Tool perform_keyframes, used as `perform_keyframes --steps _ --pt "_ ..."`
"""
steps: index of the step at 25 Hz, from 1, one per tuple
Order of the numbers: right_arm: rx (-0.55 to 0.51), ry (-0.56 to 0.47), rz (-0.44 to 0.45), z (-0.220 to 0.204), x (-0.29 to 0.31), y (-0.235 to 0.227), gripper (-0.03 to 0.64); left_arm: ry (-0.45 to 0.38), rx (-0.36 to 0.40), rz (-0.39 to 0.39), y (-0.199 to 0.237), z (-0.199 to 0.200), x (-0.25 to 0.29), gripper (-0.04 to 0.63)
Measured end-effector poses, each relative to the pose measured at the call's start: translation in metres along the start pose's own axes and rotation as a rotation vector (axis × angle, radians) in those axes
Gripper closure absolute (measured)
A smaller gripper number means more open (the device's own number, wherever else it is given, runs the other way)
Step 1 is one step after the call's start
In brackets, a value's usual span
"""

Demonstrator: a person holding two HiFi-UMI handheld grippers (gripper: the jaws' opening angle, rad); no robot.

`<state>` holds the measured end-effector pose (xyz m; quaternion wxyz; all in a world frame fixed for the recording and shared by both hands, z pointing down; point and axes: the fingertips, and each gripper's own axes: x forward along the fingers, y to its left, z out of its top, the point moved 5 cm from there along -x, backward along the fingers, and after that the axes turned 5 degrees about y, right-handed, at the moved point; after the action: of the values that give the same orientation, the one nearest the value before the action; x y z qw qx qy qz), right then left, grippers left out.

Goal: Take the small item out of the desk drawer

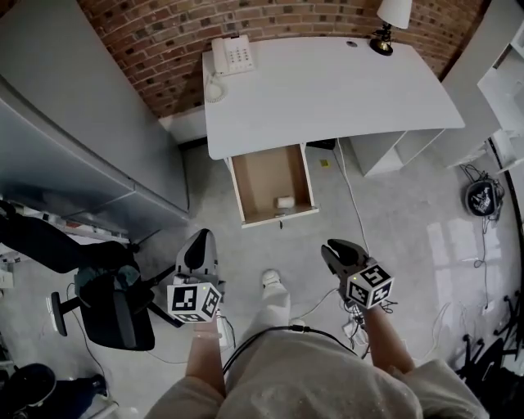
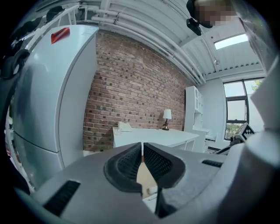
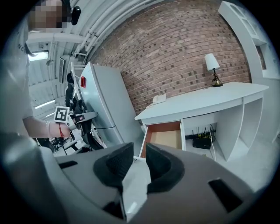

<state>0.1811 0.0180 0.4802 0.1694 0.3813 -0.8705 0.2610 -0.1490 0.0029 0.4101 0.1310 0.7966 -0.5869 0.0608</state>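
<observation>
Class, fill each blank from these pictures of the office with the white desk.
The small white item lies in the open ___.
On the desk stand a lamp and a ___.
The wall behind the desk is made of ___.
The black office chair stands on the person's ___ side.
Missing words: drawer; telephone; brick; left.

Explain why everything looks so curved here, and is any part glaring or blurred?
Head view: a wide lens bends the brick wall, and there is soft glare on the floor. Left gripper view: fisheye with black corners, and the window is bright. Right gripper view: same bending, but the table lamp stays sharp.
</observation>
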Motion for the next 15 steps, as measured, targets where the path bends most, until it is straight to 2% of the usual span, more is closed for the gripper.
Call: perform_keyframes --steps 7,15 --pt "0.01 0.066 0.003 0.011 0.048 -0.014 0.523 0.029 -0.024 -0.014 0.031 -0.005 0.044 0.577" --pt "-0.01 0.131 0.028 0.009 0.094 -0.03 0.523 0.073 -0.064 -0.021 0.044 -0.029 0.072 0.577"
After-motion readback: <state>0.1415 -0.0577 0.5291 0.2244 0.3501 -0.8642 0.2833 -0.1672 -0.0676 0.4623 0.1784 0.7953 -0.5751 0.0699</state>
